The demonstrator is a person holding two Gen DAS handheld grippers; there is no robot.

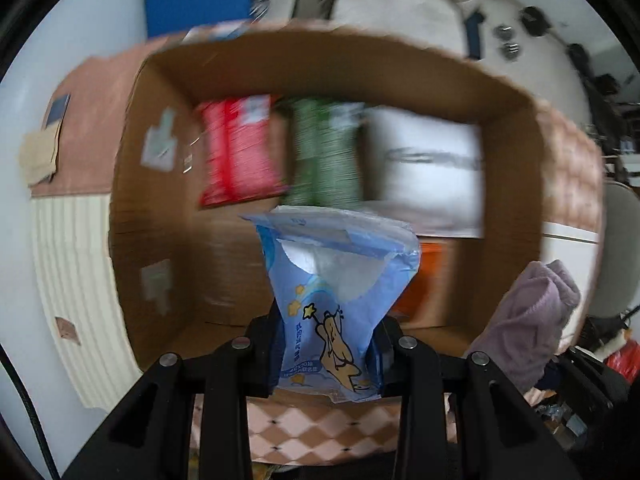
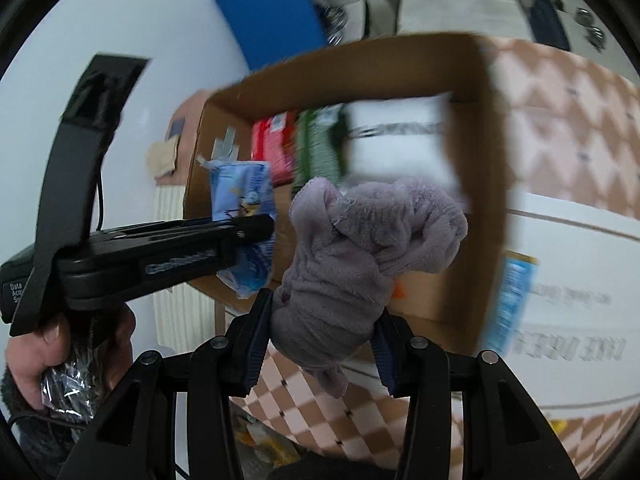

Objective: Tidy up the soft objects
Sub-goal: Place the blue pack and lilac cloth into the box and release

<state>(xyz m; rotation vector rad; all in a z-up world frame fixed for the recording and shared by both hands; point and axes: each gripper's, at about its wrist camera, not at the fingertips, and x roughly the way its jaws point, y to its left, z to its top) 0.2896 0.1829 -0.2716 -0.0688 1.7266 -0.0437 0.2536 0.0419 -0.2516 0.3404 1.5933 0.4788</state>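
My left gripper (image 1: 326,354) is shut on a blue tissue pack (image 1: 336,296) printed with a cartoon bear, held above an open cardboard box (image 1: 160,184). In the right wrist view the same blue pack (image 2: 242,192) and left gripper (image 2: 256,232) hang over the box's left side. My right gripper (image 2: 320,340) is shut on a bunched lilac fleece cloth (image 2: 360,256), over the cardboard box (image 2: 488,208); that cloth (image 1: 532,316) shows at the right in the left wrist view. Inside the box lie a red pack (image 1: 240,152), a green pack (image 1: 326,156), a white pack (image 1: 428,168) and something orange (image 1: 424,280).
The box sits on a pink-and-cream checkered cloth (image 2: 568,120). A cream ribbed item (image 1: 72,280) lies left of the box, a white printed package (image 2: 572,320) to the right. A hand (image 2: 56,340) grips the left tool. A blue panel (image 2: 272,12) and cluttered floor lie beyond.
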